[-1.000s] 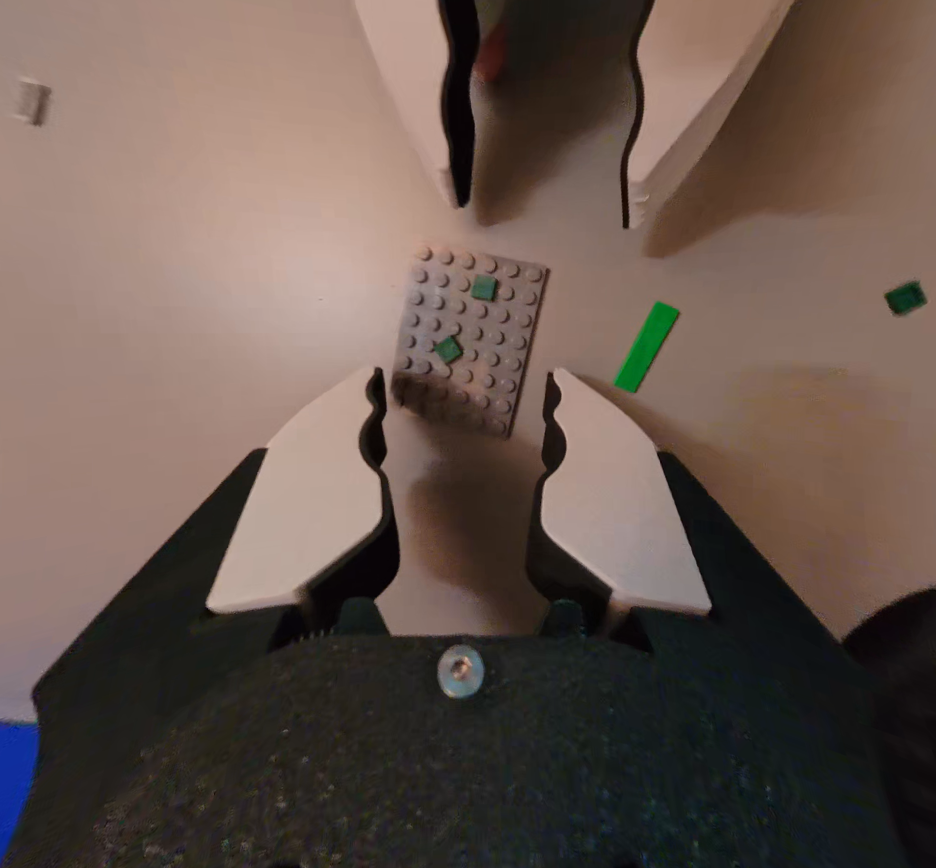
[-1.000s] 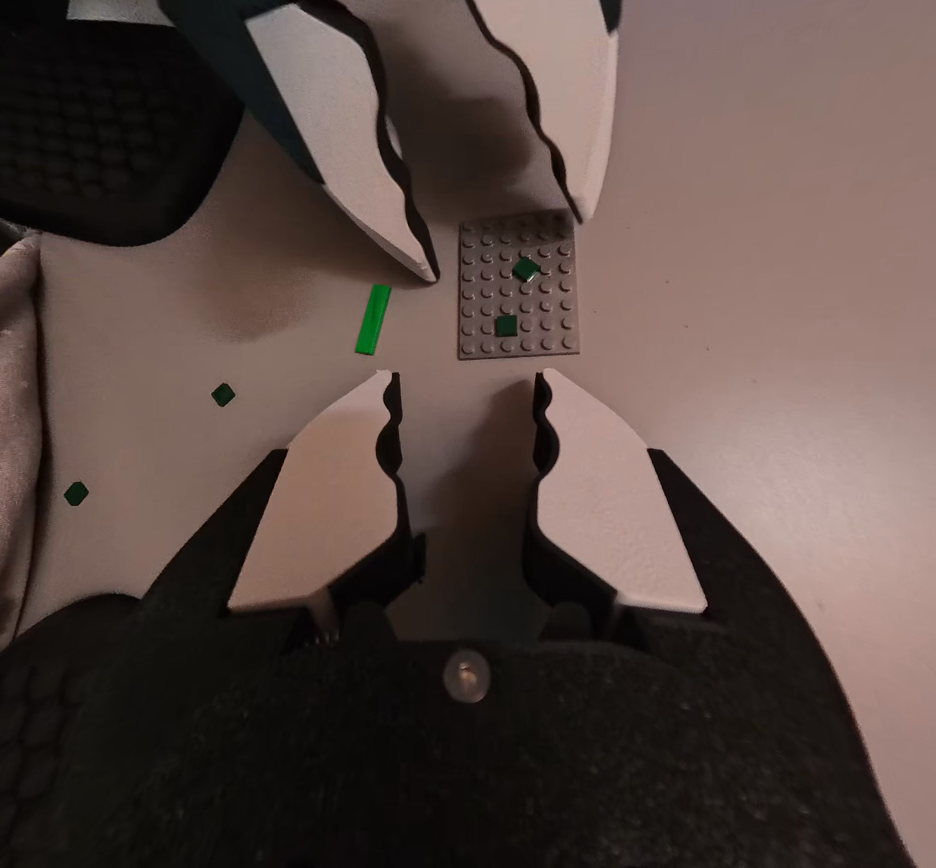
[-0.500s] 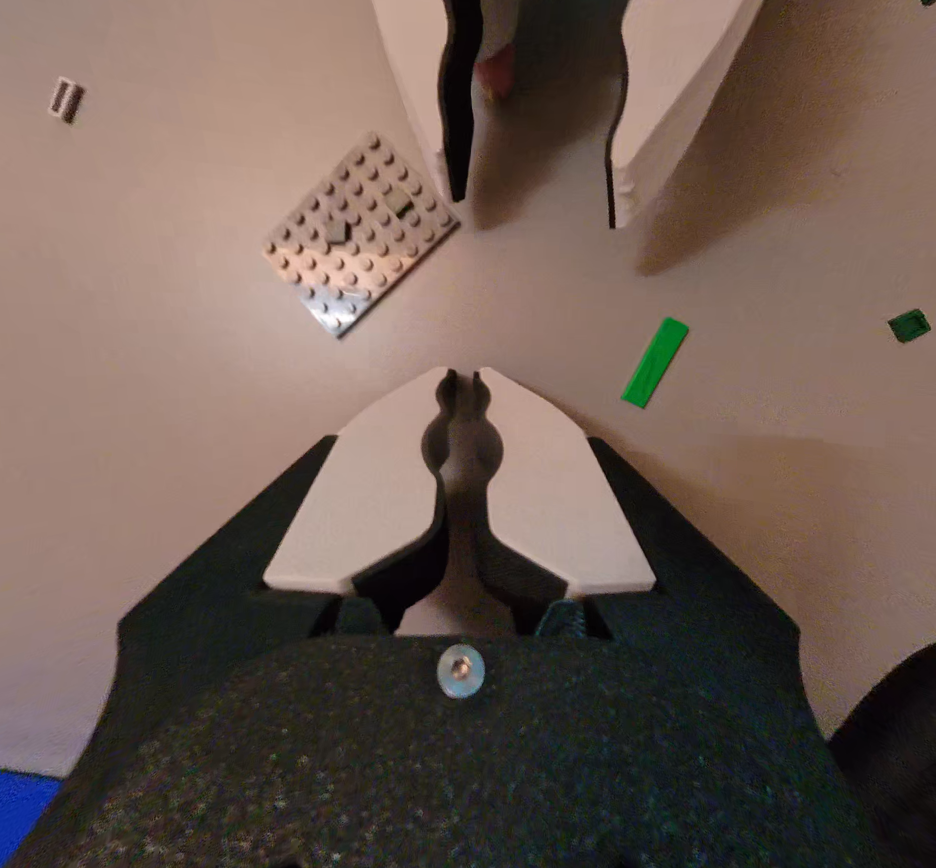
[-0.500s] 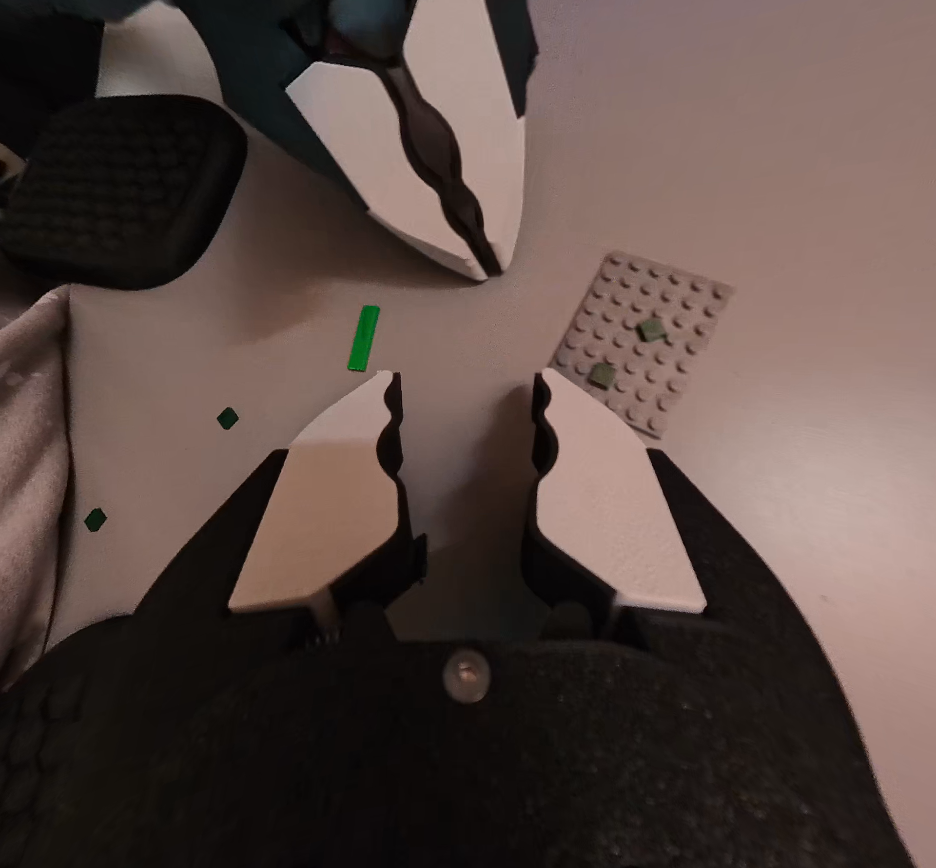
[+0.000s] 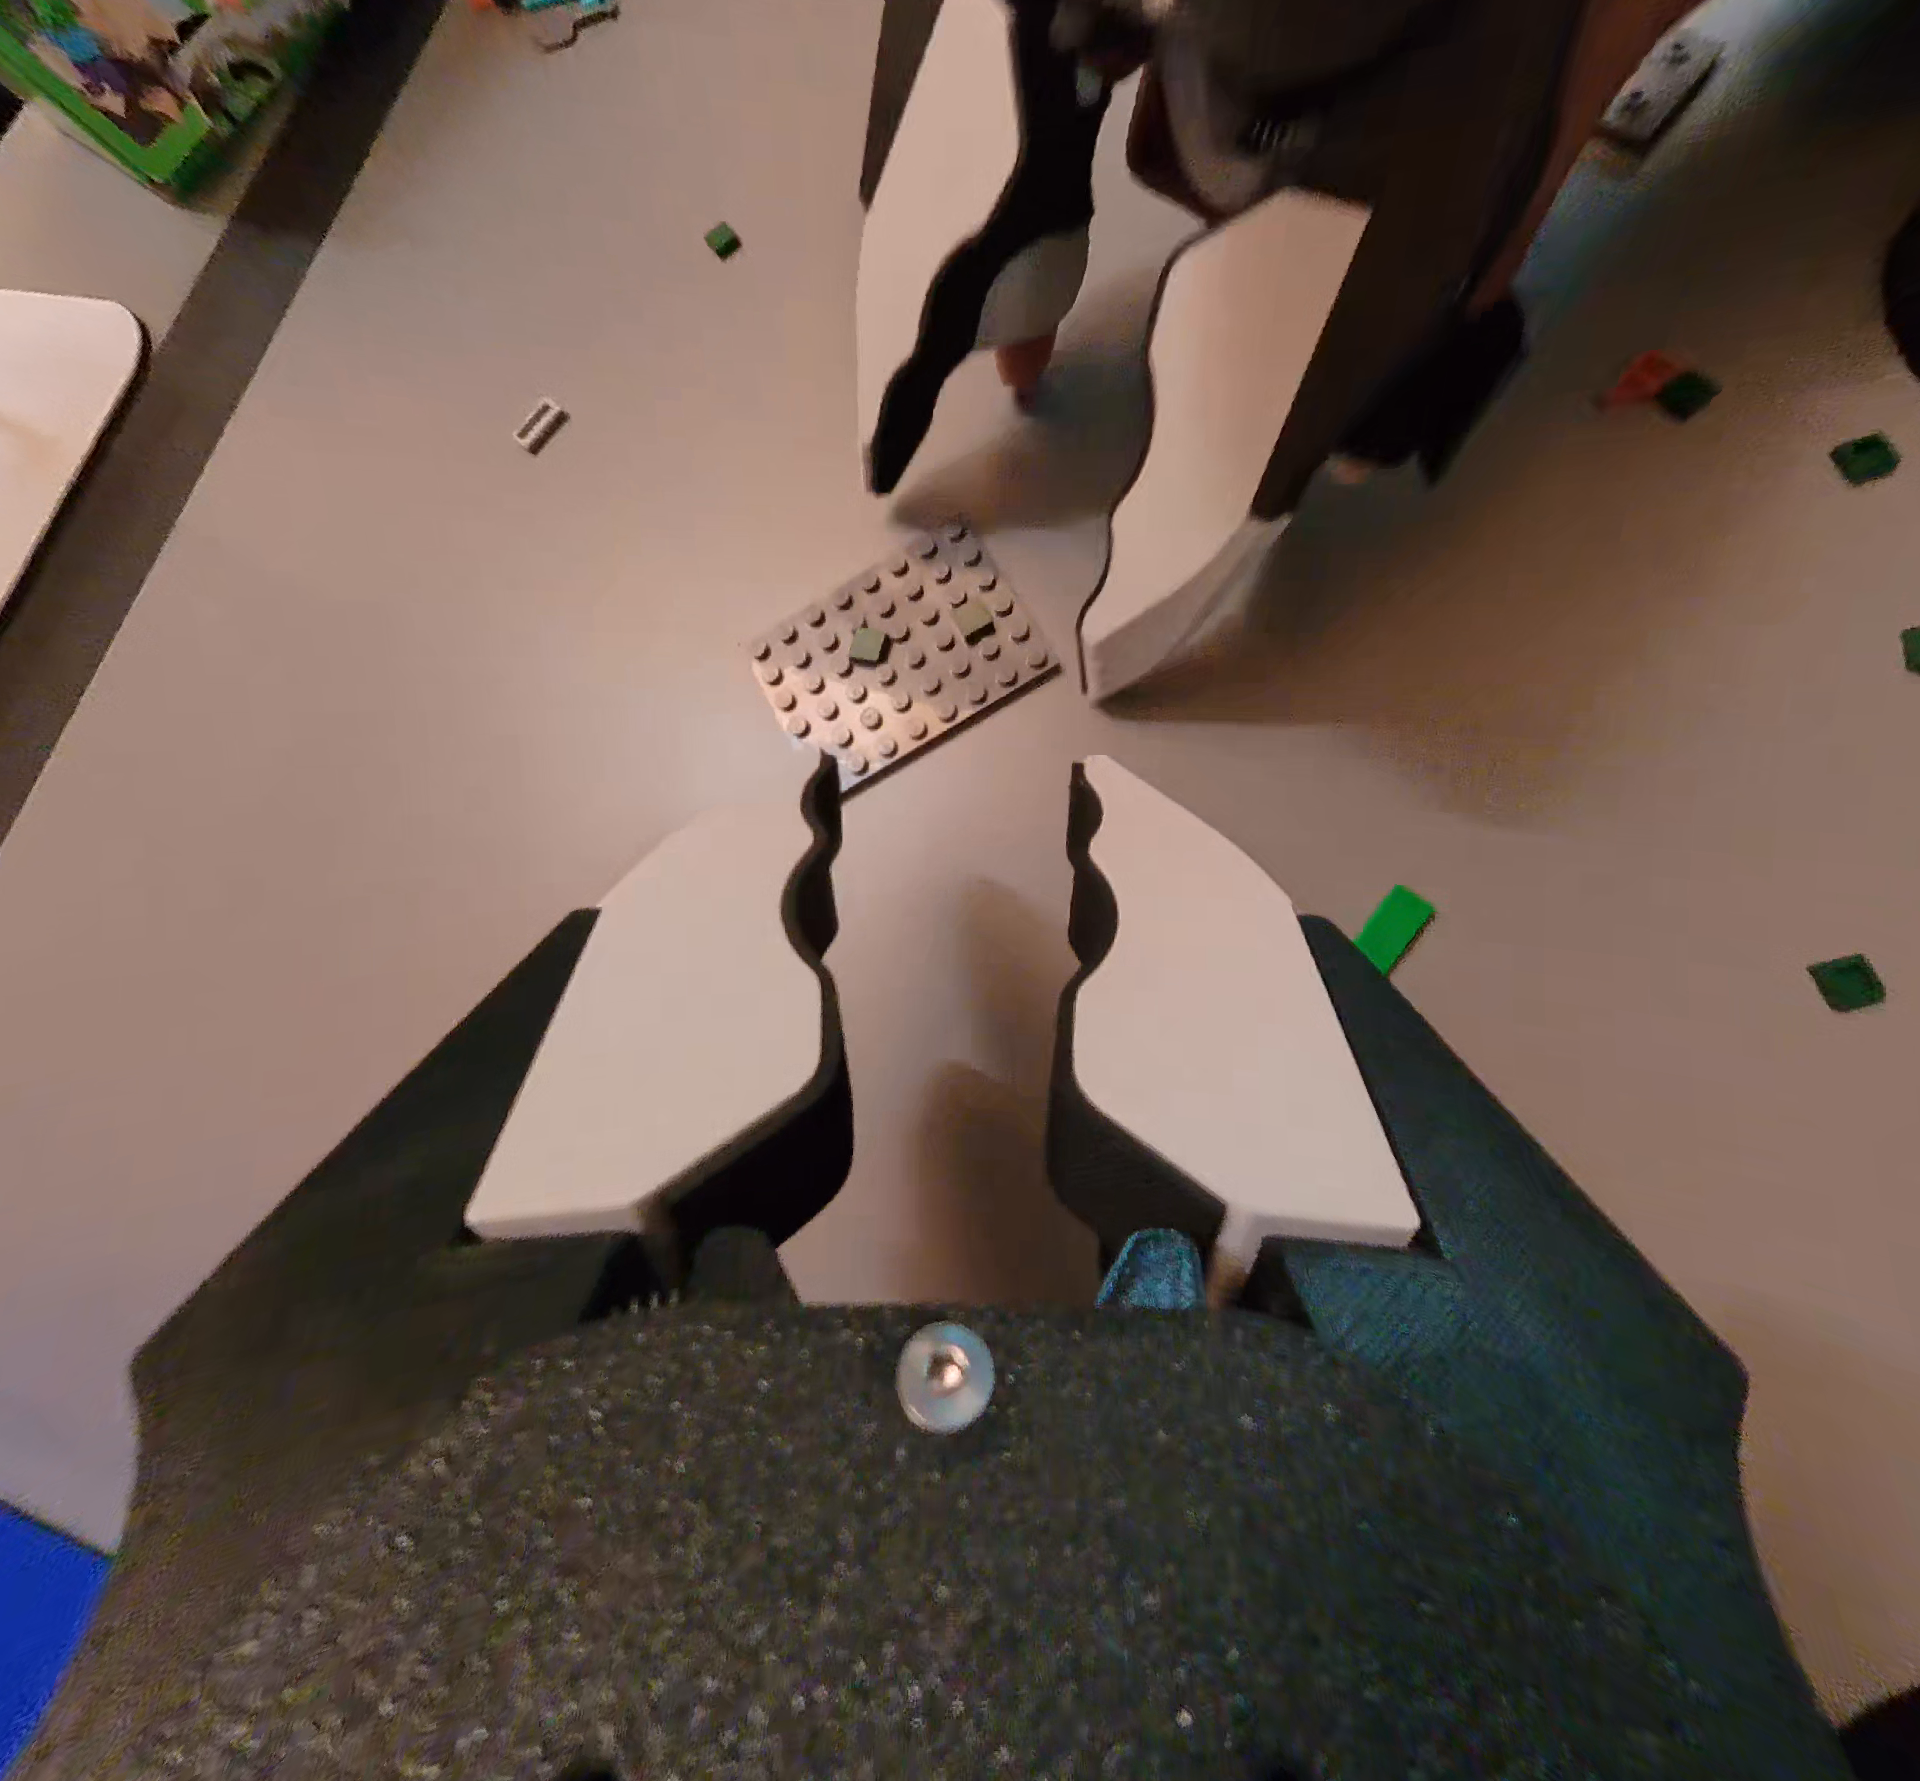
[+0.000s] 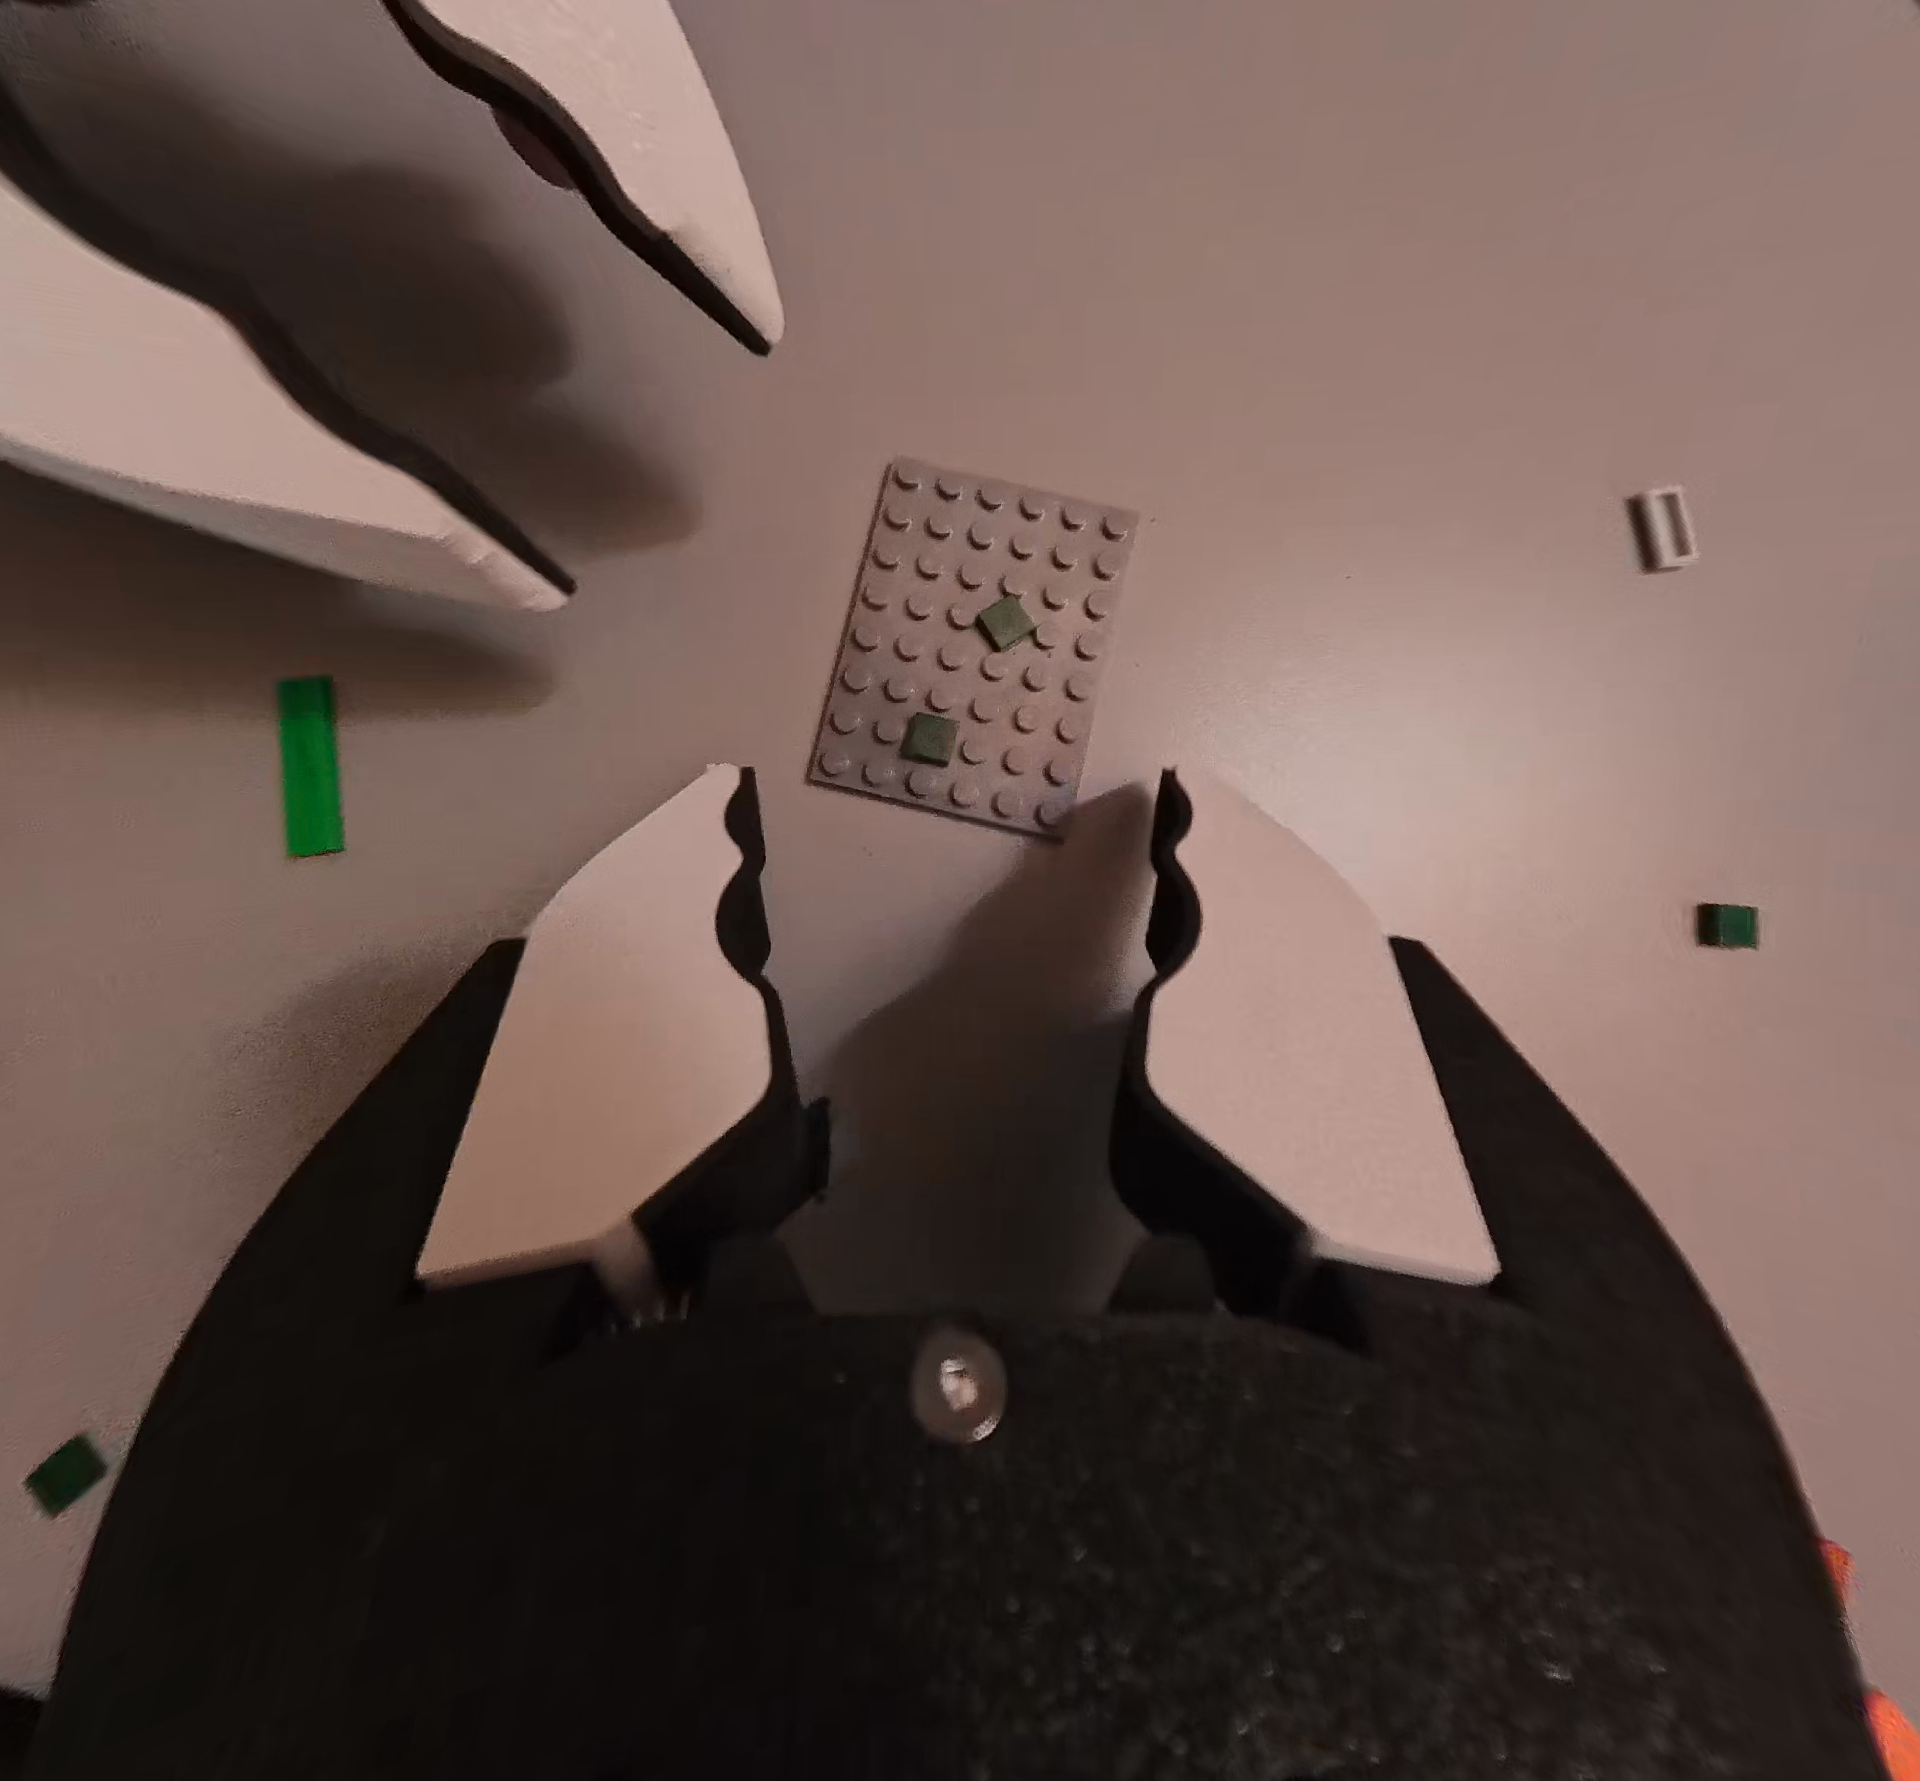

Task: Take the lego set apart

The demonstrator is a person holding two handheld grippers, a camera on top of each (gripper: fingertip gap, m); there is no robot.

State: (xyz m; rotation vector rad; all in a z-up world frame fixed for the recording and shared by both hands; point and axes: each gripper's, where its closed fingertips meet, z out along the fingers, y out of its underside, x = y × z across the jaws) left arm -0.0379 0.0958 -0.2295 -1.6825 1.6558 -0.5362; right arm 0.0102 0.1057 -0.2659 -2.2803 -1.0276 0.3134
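Grey studded plate [image 6: 977,651] lies flat just beyond the spread right tool [image 6: 954,775].

Legible text, labels, numbers, signs: none. Green printed box [image 5: 125,17], upper left of the left wrist view: picture panels only, too blurred to tell any lettering. Grey studded plate [image 6: 977,651], frame centre: possibly unmarked.

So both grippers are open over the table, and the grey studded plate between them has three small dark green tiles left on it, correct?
Not quite: the grey studded plate carries two small dark green tiles, not three, one near its middle and one near its close edge; the right wrist view shows this plainly. The left gripper and right gripper are both open.
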